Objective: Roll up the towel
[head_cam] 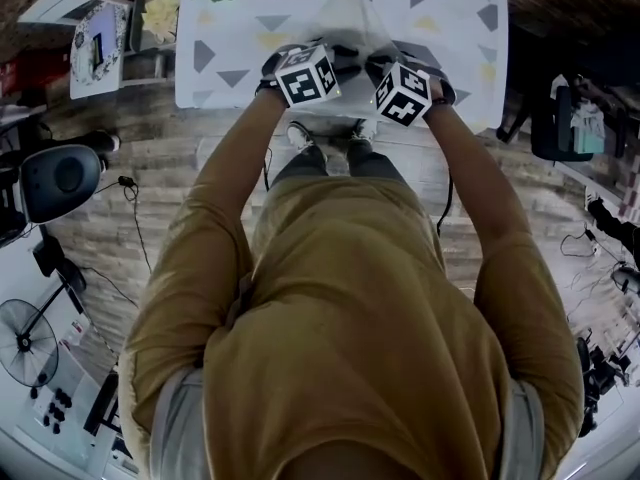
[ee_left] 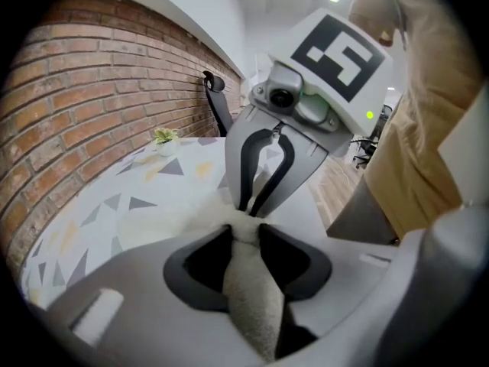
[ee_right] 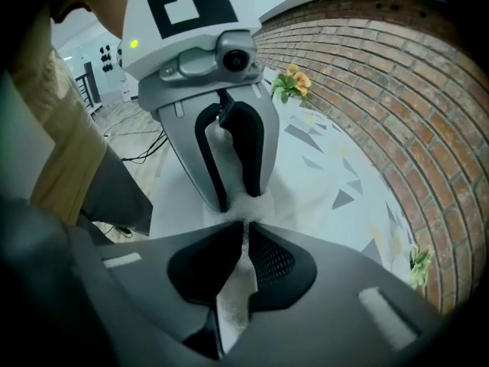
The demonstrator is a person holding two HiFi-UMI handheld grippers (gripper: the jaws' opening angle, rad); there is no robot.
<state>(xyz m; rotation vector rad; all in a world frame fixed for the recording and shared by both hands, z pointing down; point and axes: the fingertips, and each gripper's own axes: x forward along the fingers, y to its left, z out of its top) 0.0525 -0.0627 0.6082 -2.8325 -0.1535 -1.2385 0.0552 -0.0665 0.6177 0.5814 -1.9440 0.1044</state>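
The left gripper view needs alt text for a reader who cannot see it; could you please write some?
The left gripper is shut on a bunched fold of the white towel; facing it close by, the right gripper pinches the same towel. Behind them lie a table patterned with triangles and a brick wall.

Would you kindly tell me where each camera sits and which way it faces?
Head view: on the person's head, looking steeply down at table, towel, left claw, right claw; shirt and arms show.
Left gripper view: on the left claw, facing the right claw and brick wall; shirt at right.
Right gripper view: on the right claw, facing the left claw; shirt at left.
Shared: both gripper views show their jaws pinching the towel over the table.
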